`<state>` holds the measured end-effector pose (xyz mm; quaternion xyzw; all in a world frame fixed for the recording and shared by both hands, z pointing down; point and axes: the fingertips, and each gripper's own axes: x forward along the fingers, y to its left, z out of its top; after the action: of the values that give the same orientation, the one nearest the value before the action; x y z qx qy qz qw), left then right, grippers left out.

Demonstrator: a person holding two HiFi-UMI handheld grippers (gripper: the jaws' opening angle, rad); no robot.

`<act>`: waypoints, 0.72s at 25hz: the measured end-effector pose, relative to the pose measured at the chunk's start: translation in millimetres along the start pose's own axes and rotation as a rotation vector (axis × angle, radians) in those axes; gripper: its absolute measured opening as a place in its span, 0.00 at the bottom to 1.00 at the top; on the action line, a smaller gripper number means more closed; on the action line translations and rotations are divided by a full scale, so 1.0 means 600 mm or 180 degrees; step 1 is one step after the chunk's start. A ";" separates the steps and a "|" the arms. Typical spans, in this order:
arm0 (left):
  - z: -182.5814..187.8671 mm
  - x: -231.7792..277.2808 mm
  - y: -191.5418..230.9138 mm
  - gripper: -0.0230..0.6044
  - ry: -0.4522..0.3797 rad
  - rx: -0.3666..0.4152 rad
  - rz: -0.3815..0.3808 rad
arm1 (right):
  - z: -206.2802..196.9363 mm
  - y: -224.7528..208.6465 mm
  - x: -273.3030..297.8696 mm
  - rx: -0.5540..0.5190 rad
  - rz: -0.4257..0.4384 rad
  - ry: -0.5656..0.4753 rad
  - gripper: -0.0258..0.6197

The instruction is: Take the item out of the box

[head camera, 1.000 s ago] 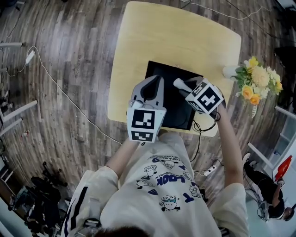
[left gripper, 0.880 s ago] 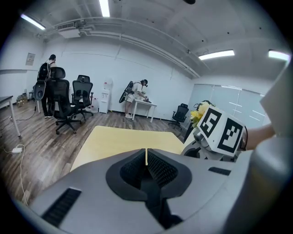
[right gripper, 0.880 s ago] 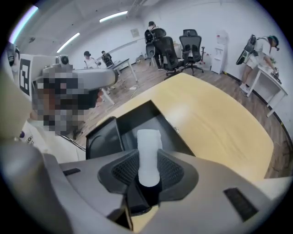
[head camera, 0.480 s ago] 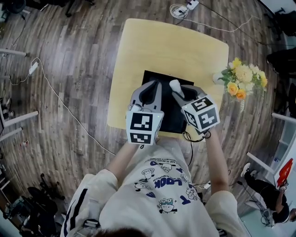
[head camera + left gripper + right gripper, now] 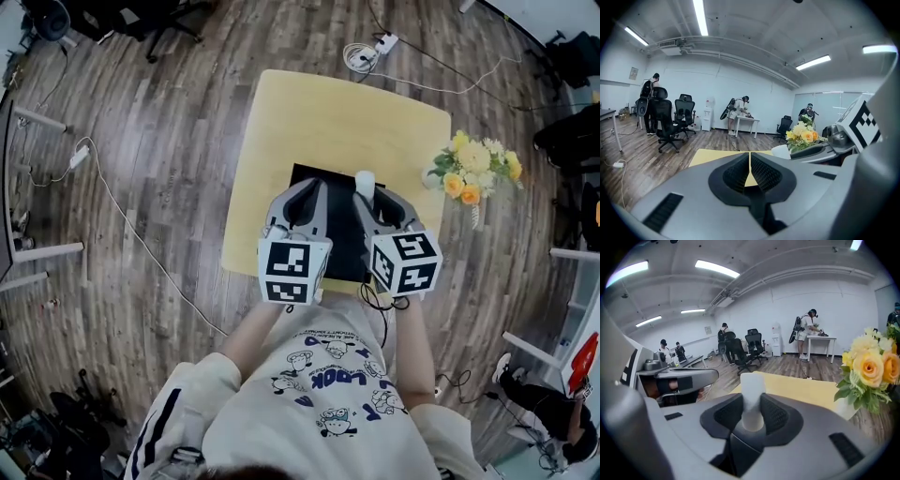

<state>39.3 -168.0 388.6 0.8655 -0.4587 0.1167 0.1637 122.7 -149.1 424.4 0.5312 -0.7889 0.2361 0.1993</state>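
Observation:
A black box (image 5: 340,236) lies on the near half of a yellow table (image 5: 328,112). My right gripper (image 5: 371,194) is shut on a white cylindrical item (image 5: 365,181) and holds it up over the box's right side. In the right gripper view the white item (image 5: 752,389) stands upright between the dark pads of the right gripper (image 5: 752,405). My left gripper (image 5: 305,190) hovers over the box's left side. In the left gripper view the left gripper (image 5: 750,161) has its jaws closed to a thin slit with nothing in them. Both grippers hide the inside of the box.
A bunch of yellow and orange flowers (image 5: 473,169) in a white vase stands at the table's right edge, close to my right gripper, and the flowers (image 5: 872,366) fill the right of the right gripper view. Cables and a power strip (image 5: 370,49) lie on the wooden floor. Office chairs (image 5: 670,124) and people stand far off.
My right gripper has turned from slanting left to pointing straight ahead, still gripping the white item. The left gripper has stayed over the box. The head view has shifted back.

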 end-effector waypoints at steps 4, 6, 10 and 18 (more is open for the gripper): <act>0.015 -0.015 -0.009 0.07 -0.0106 0.0019 0.0019 | 0.018 0.003 -0.025 0.0069 -0.0152 -0.0268 0.25; 0.022 -0.021 -0.012 0.07 -0.0168 0.0032 0.0040 | 0.025 0.008 -0.031 0.0088 -0.0179 -0.0403 0.26; 0.040 -0.035 -0.020 0.07 -0.0276 0.0087 0.0053 | 0.037 0.020 -0.044 0.0046 -0.0273 -0.0621 0.25; 0.065 -0.060 -0.026 0.07 -0.0434 0.0259 0.0135 | 0.075 0.028 -0.081 -0.0011 -0.0486 -0.0953 0.26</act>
<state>34.4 -147.8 337.2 0.8675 -0.4818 0.0796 0.0943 121.4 -133.8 357.9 0.6185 -0.7675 0.1372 0.0978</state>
